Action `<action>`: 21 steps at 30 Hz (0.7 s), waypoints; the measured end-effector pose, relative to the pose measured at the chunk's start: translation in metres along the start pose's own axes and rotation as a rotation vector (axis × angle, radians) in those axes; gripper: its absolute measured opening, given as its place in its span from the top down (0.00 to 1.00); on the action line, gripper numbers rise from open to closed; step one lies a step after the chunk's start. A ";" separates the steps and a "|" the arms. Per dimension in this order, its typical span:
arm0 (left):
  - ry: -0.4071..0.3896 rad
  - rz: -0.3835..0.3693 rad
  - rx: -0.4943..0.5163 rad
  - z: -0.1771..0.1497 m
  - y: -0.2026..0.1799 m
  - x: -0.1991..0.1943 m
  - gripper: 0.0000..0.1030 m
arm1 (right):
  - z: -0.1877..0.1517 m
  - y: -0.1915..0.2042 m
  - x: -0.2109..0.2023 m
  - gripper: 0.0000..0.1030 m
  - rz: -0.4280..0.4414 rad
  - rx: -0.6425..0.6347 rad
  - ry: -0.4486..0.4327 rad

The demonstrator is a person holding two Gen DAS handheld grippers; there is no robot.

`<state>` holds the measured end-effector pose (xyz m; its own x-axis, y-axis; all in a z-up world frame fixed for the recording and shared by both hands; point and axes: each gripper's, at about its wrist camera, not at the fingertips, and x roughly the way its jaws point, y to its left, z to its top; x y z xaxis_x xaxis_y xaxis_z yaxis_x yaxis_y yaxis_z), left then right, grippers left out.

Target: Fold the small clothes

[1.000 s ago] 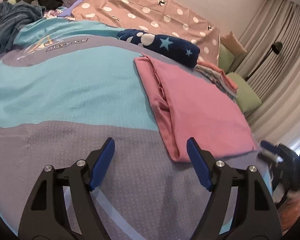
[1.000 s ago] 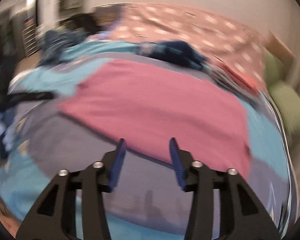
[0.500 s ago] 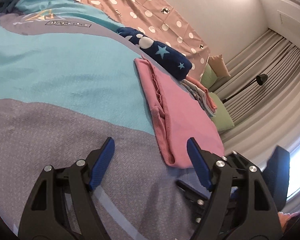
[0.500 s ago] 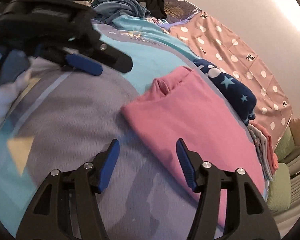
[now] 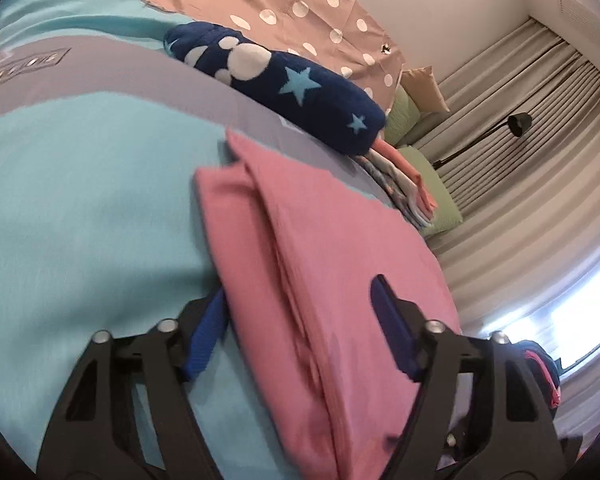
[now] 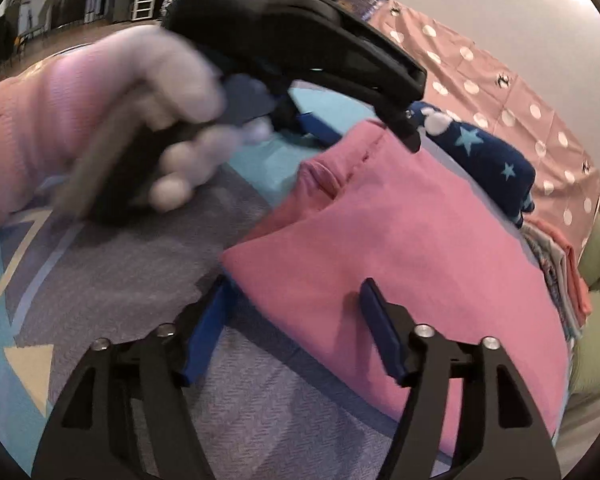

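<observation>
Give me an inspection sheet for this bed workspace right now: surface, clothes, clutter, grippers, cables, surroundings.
Surface: teal and grey patterned bedspread, soft.
Job's things: folded pink cotton garment, flat on the bed.
Clutter: navy star-print fleece roll; small stack of folded clothes; green cushions.
Grippers: left gripper and right gripper each straddle a pink edge, fingers not pressing; left just closing, right just opening.
Cables: nothing seen.
Surroundings: beige curtains, black floor lamp, polka-dot brown sheet.

Pink garment [image 5: 340, 264]; navy bundle [image 5: 300, 92] with white dots, pale-blue stars; bedspread [image 5: 80, 200] turquoise and grey; brown, white-dotted cloth [image 5: 300, 4].
</observation>
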<state>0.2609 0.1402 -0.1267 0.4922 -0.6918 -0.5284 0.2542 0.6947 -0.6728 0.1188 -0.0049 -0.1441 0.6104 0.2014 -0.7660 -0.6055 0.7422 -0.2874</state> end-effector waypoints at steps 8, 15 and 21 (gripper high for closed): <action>0.006 -0.067 -0.127 0.017 0.029 0.024 0.85 | 0.011 -0.008 0.010 0.28 0.062 0.087 0.019; 0.000 -0.058 -0.126 0.019 0.028 0.026 0.85 | 0.008 0.018 -0.008 0.61 -0.016 -0.008 -0.027; -0.002 -0.066 -0.132 0.018 0.029 0.024 0.85 | -0.007 0.008 -0.020 0.62 -0.031 -0.026 -0.006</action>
<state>0.2952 0.1475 -0.1500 0.4794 -0.7345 -0.4803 0.1743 0.6161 -0.7682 0.0984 -0.0080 -0.1353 0.6321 0.1827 -0.7530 -0.5992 0.7314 -0.3255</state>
